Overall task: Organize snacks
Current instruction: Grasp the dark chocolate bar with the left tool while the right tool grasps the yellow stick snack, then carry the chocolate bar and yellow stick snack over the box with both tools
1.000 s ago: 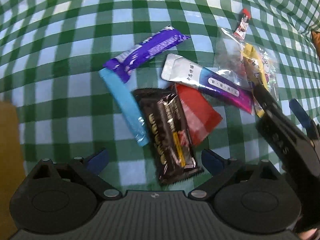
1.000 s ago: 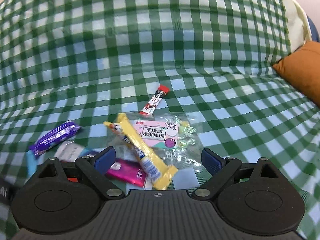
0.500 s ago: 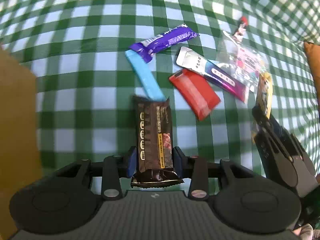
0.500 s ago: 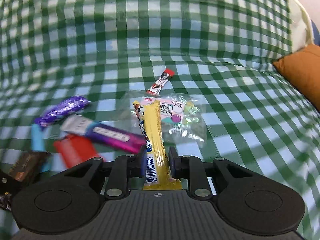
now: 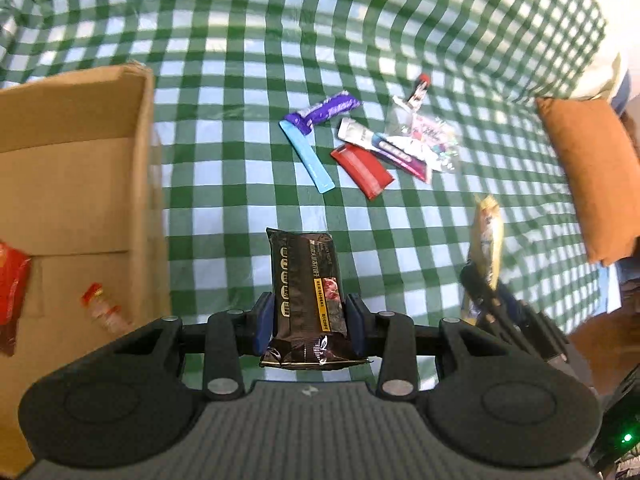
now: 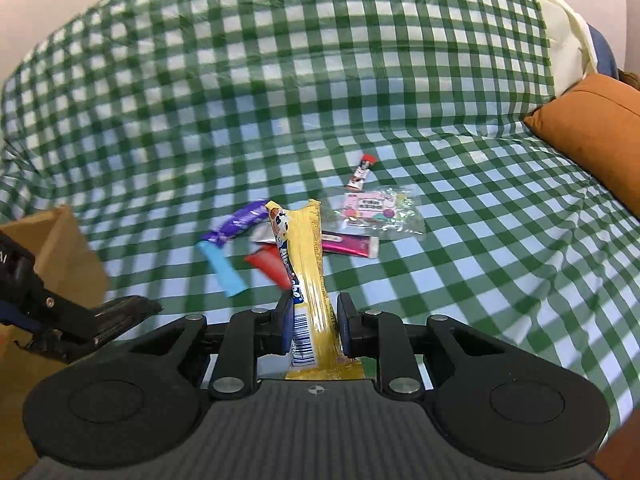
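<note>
My left gripper (image 5: 308, 320) is shut on a dark brown snack bar (image 5: 306, 276) and holds it above the checked cloth, right of an open cardboard box (image 5: 76, 184). My right gripper (image 6: 313, 326) is shut on a long yellow snack packet (image 6: 306, 264), also lifted; that packet shows in the left wrist view (image 5: 486, 240). On the cloth lie a purple bar (image 5: 324, 111), a light blue stick (image 5: 308, 157), a red packet (image 5: 363, 165), a white-and-magenta packet (image 5: 384, 148), a clear candy bag (image 5: 428, 136) and a small red-capped stick (image 5: 418, 87).
The box holds a red packet (image 5: 12, 288) and a small red-and-clear snack (image 5: 102, 309). An orange cushion (image 5: 592, 172) lies at the right edge of the cloth (image 6: 480, 240). The left gripper's body shows at the left in the right wrist view (image 6: 60, 320).
Both grippers closed on their snacks about half a second ago and have since lifted and pulled back. The cardboard box has come into view at the left.
</note>
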A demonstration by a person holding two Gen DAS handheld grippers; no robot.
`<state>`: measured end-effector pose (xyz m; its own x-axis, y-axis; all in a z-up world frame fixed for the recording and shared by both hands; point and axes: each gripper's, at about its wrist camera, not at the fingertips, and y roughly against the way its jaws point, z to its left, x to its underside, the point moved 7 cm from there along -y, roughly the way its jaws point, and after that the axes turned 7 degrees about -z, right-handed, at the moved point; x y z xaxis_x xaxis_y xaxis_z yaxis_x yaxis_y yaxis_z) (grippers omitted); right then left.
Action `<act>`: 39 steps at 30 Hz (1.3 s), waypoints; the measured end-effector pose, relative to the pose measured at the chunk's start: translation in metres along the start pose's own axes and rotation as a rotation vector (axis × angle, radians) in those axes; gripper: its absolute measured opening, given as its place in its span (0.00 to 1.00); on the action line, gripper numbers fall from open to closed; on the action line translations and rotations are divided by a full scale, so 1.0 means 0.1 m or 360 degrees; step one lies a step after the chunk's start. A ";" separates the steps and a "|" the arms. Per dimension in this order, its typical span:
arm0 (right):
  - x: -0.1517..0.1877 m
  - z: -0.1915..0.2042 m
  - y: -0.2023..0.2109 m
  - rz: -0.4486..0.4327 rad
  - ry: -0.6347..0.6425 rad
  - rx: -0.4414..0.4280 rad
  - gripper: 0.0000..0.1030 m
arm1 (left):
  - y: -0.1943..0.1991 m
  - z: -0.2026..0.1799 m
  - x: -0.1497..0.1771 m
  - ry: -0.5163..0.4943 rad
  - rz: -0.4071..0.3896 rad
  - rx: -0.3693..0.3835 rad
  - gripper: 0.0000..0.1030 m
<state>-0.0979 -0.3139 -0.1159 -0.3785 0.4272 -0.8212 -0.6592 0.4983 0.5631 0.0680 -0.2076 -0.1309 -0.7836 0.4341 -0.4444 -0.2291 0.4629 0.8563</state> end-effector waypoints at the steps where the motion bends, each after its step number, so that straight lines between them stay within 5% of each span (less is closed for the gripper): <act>1: -0.01 0.05 0.10 -0.0004 -0.0003 -0.0014 0.23 | 0.15 0.03 0.03 0.0004 -0.0020 0.0018 0.41; 10: -0.04 0.71 0.93 -0.0029 0.0066 -0.0212 0.23 | 1.29 0.69 0.33 0.0120 -0.0225 0.0014 0.41; 19: 0.14 1.70 1.42 0.0053 0.0195 -0.0456 0.23 | 1.94 1.62 0.73 0.0305 -0.0312 -0.0117 0.41; 28: 0.24 2.36 1.64 0.0104 0.0321 -0.0530 0.23 | 2.15 2.25 1.05 0.0429 -0.0335 -0.0151 0.41; 39: 0.28 2.57 1.61 0.0146 0.0417 -0.0525 0.23 | 2.13 2.38 1.06 0.0484 -0.0342 -0.0108 0.41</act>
<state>-0.0480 -0.0279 -0.0246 -0.5695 0.2315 -0.7887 -0.7713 0.1813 0.6102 0.0736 0.1210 -0.0582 -0.8467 0.0789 -0.5262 -0.4368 0.4616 0.7721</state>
